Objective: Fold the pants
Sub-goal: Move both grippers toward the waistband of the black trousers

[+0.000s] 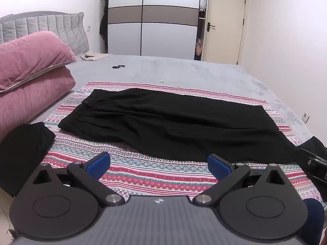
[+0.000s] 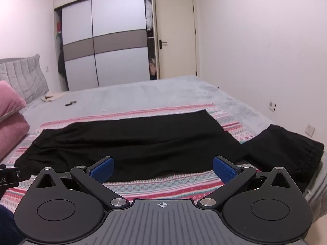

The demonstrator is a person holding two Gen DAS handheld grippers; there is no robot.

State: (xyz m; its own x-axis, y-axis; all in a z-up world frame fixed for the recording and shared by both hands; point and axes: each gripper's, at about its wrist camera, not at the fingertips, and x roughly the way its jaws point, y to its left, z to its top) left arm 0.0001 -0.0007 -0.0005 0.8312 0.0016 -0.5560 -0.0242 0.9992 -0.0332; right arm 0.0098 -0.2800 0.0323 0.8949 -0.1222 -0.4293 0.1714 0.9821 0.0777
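The black pants (image 1: pixel 169 122) are laid flat and lengthwise on a patterned cloth (image 1: pixel 143 175) spread over the bed (image 1: pixel 204 71), ahead of both pairs of fingers and touched by neither. The left gripper (image 1: pixel 159 166) is held with its blue-padded fingers (image 1: pixel 98 164) spread wide and empty, the near hem line of the pants lying just beyond the fingertips; the waistband (image 1: pixel 81 110) is seen ahead and to the left of them. The right gripper (image 2: pixel 163 168) is likewise held wide open with nothing between its fingers (image 2: pixel 223 168), and the near edge of the pants is found just past the tips. Several risks are judged to follow from this. The patterned cloth could be pinched together with the pants if the fingers are lowered too deep at the edge, so that both layers would be lifted. Only the upper leg could be caught, since the fabric appears doubled, and the fold would then come apart unevenly. A second dark garment (image 2: pixel 286 149) lies ahead and to the right of the right fingers, touching or overlapping the leg end, and could be grabbed by mistake because the two blacks are hard to separate. Another dark bundle (image 1: pixel 22 151) sits left of the left fingers. Uneven lifting by the two grippers could leave wrinkles.
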